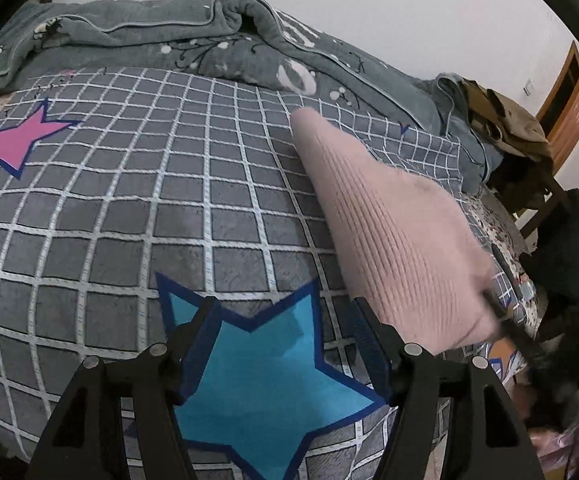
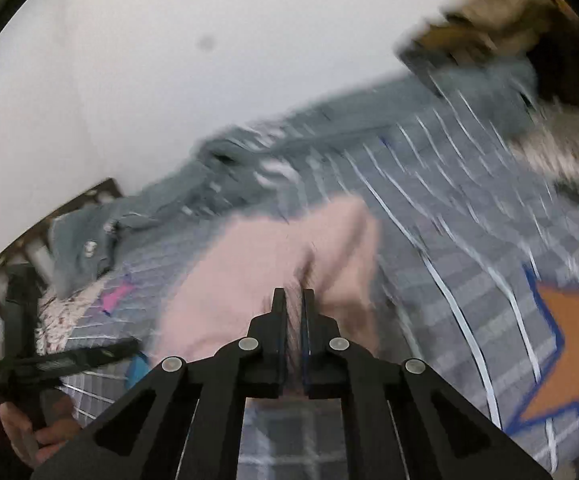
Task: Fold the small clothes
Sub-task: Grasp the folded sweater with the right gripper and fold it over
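A pink ribbed knit garment (image 1: 393, 236) hangs in the air over the grey checked bedsheet (image 1: 129, 208), stretched from the upper middle down to the right. My right gripper (image 2: 293, 296) is shut on the pink garment (image 2: 257, 272) and holds it up; it shows as a dark blur in the left wrist view (image 1: 509, 320). My left gripper (image 1: 285, 316) is open and empty, just above a blue star print (image 1: 265, 384) on the sheet, left of the garment. It also shows at the far left of the right wrist view (image 2: 69, 356).
A rumpled grey-green blanket (image 1: 149, 36) lies along the far side of the bed. A wooden chair (image 1: 561, 112) with brown clothes on it stands at the right. A pink star print (image 1: 9, 144) and an orange star print (image 2: 569, 340) mark the sheet.
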`<state>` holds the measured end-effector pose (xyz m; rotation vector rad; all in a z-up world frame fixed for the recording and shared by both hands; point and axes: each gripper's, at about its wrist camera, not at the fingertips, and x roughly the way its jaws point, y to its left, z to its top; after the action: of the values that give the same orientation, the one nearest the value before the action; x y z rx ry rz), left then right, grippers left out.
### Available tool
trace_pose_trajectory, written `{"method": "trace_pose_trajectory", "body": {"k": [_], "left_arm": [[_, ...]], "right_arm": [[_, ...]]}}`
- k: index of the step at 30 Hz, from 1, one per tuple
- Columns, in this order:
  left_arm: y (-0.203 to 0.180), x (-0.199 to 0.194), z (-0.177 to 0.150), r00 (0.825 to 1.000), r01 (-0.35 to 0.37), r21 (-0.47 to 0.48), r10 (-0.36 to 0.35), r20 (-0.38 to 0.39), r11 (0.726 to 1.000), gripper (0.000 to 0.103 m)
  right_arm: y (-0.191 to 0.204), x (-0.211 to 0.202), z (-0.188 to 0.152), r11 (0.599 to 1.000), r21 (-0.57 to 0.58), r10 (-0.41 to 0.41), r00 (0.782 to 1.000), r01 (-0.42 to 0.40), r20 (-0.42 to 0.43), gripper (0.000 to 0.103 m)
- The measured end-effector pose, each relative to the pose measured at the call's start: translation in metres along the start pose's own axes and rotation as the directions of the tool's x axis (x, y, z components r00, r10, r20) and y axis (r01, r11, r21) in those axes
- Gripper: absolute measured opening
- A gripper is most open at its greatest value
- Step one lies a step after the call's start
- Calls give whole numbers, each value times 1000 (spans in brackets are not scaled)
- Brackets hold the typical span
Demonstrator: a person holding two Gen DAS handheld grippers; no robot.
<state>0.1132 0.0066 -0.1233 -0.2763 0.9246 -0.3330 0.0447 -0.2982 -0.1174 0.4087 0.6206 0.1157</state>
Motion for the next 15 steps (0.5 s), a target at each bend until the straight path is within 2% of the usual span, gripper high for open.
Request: {"method": "trace_pose_trajectory", "body": {"k": [2, 3, 7, 9, 13, 15], "left_arm": [[-4, 3, 0, 1000, 13, -3, -13, -16, 1000, 64], [-6, 4, -1, 1000, 24, 0, -24, -18, 1000, 64], [-8, 1, -3, 1000, 13, 21, -13, 5, 1000, 64], [-2, -1, -5, 1000, 20, -3, -20, 14, 1000, 64], [6, -3, -10, 999, 36, -43, -35, 18, 998, 64], [7, -4, -11, 999, 30, -48, -29, 24, 998, 64]], "right_arm": [[-15, 20, -12, 999, 32, -12, 995, 15, -101, 7], [-20, 22, -15, 999, 53, 9, 994, -3, -112, 9], [-11, -1, -1, 999, 31, 43, 999, -42, -21, 33], [-3, -6, 11, 998, -6, 69, 998, -69, 16, 39], [11, 12, 32, 996, -10, 83, 997, -83, 1, 42], [14, 28, 38, 999, -8, 46, 999, -46, -13, 41]]}}
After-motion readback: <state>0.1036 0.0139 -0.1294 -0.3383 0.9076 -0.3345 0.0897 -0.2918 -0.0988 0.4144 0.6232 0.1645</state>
